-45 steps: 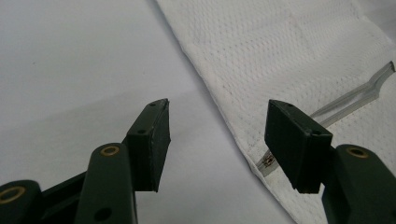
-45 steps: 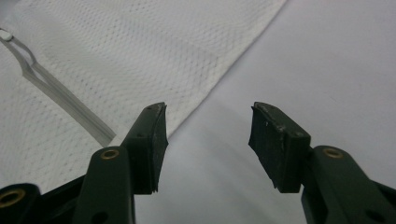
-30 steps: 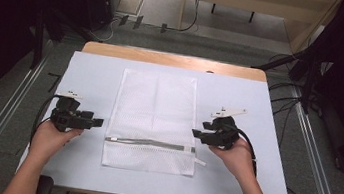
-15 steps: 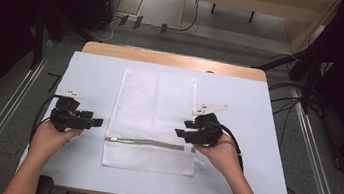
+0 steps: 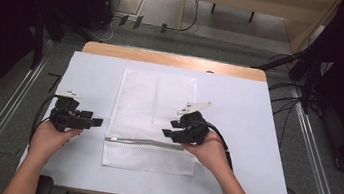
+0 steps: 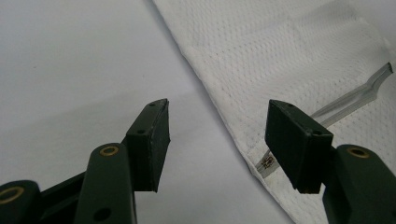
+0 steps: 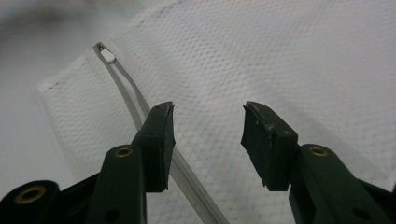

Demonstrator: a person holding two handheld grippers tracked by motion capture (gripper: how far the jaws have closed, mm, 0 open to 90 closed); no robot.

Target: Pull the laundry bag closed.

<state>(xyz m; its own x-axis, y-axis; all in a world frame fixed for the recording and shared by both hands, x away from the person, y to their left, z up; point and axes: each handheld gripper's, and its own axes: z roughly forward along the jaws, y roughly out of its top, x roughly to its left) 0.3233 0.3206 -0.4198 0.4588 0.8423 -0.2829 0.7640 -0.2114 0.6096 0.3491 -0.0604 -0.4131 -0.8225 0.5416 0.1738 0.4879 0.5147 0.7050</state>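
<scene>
A white mesh bag [image 5: 153,109] lies flat in the middle of the white-covered table [image 5: 253,153], with a zipper [image 5: 144,142] running across its near end. My left gripper [image 5: 98,121] rests just left of the bag, open and holding nothing; the bag's edge [image 6: 289,70] lies ahead of its jaws. My right gripper [image 5: 168,129] hovers over the bag's right part, just above the zipper. Its jaws have just been closing but still stand apart, with bare mesh [image 7: 261,56] below them and nothing gripped. The zipper [image 7: 128,93] passes under one jaw, and the white pull [image 7: 108,56] lies at its far end.
The table's wooden far edge [image 5: 175,60] shows beyond the white cover. Metal rails [image 5: 0,120] run along both sides of the table. Cables [image 5: 191,9] lie on the floor behind it.
My right gripper has moved left from the bag's right edge onto the bag, near the zipper. The left gripper has stayed put.
</scene>
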